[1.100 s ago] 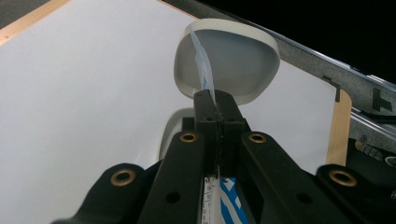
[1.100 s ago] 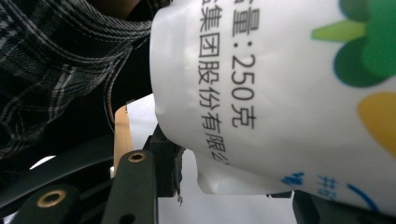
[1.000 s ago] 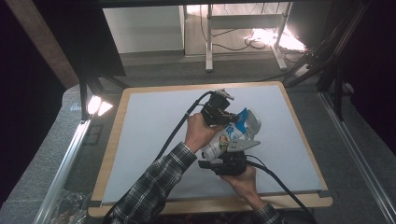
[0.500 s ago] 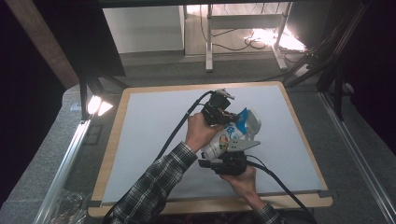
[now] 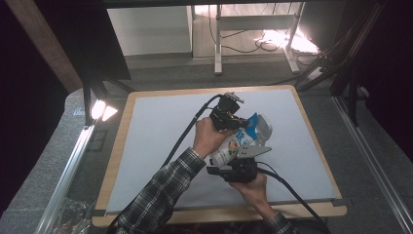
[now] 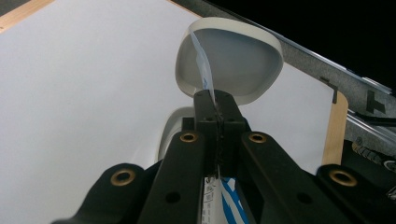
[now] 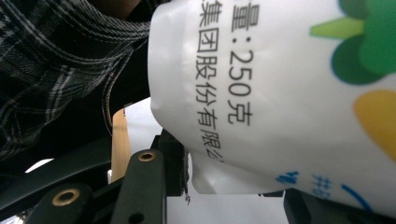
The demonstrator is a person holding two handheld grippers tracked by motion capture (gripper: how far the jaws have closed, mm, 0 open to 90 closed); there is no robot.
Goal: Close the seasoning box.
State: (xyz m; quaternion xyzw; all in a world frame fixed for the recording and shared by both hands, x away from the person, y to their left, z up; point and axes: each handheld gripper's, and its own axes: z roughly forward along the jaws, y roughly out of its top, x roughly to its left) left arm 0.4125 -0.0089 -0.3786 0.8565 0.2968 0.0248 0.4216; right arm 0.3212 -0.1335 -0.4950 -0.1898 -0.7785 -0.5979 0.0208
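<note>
You have the printed pouch [image 5: 242,141] lifted over the middle of the white table [image 5: 156,146], a little toward its right edge, tipped toward the white bowl [image 5: 263,127] just beside it. Your left gripper [image 6: 215,100] is clamped tight on a thin top edge of the pouch. Your right gripper [image 5: 237,168] straddles the pouch's lower end, jaws partly apart; they have just been closing a little onto it, though whether both pads press I cannot quite tell. Neither hand has shifted over the last second, so you are likely steadying the pouch to open or pour.
</note>
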